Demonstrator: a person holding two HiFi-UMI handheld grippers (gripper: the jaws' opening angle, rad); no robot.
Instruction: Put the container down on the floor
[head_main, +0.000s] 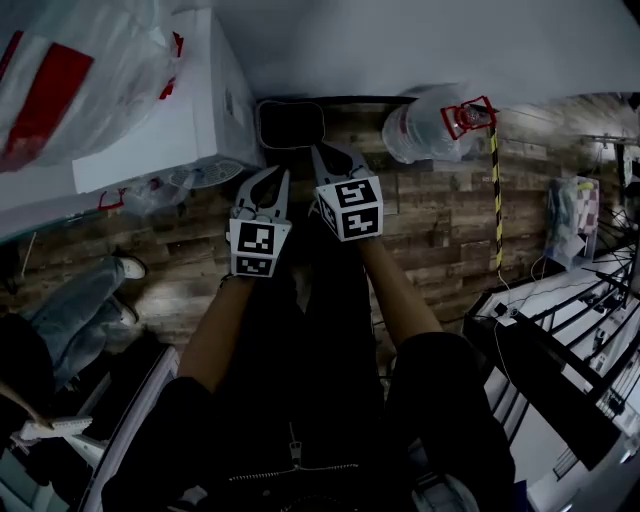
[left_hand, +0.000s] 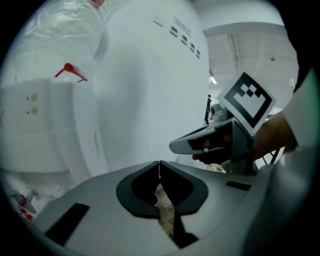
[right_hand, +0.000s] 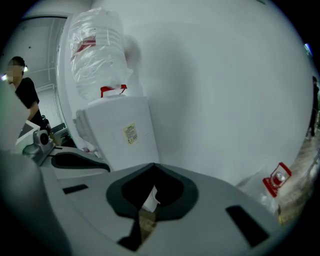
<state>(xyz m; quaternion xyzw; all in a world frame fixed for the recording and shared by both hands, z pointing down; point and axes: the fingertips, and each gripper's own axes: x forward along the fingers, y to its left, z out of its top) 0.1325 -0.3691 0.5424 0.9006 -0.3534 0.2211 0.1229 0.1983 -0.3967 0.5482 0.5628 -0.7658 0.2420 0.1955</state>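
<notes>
Your left gripper (left_hand: 159, 165): jaws together, nothing between them. Your right gripper (right_hand: 153, 167): likewise closed and empty. You held both side by side above wood floor (head_main: 440, 220). Dark container (head_main: 290, 125) stood on floor against wall, just ahead of tips, between white dispenser (head_main: 190, 110) and lying water bottle (head_main: 425, 130). Judged: set-down done, container released. Next move called only for clear withdrawal, no knock to container.

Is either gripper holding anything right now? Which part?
Nothing is held. The left gripper and the right gripper both have jaws shut together with nothing between them; the black container sits on the floor, ungripped.
</notes>
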